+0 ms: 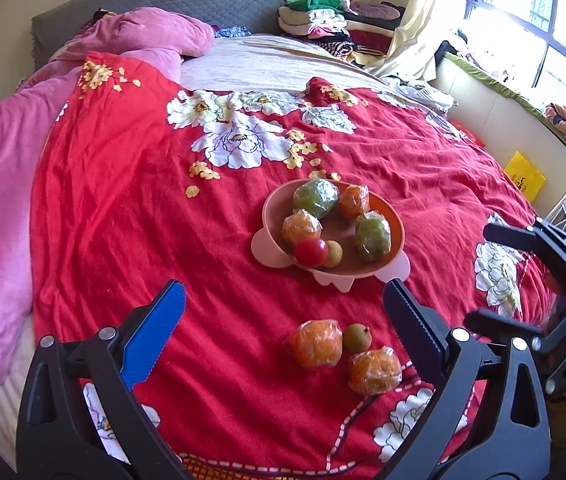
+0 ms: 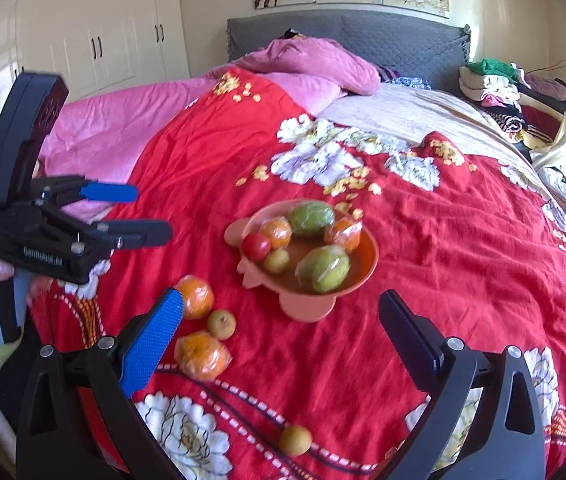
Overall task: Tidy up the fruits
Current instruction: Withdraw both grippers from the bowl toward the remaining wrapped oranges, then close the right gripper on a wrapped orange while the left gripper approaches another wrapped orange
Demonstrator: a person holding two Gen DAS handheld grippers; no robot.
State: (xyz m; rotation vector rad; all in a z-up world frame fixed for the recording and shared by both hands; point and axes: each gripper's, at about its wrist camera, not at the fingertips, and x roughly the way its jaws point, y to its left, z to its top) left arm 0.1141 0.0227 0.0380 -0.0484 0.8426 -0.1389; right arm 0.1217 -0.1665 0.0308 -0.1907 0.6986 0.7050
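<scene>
Three fruits lie loose in a tight cluster on the red bedspread [image 1: 131, 208], on the near side of the pink bowl [image 1: 271, 216]: a wrapped orange [image 1: 317, 343], a small brown-green fruit [image 1: 357, 338] just beside it, and a second wrapped orange [image 1: 375, 367]. A fourth small fruit [image 2: 295, 439] lies apart, seen only in the right wrist view, low between that tool's fingers.

The bowl already holds six fruits.

Governing relation: the cluster lies ahead of the left tool [image 1: 283, 320], offset toward its right finger. From the right tool [image 2: 279, 320] the cluster sits off to the left, beside its left finger. The left tool is judged better aligned with it.

Both tools are spread wide and carry nothing.
</scene>
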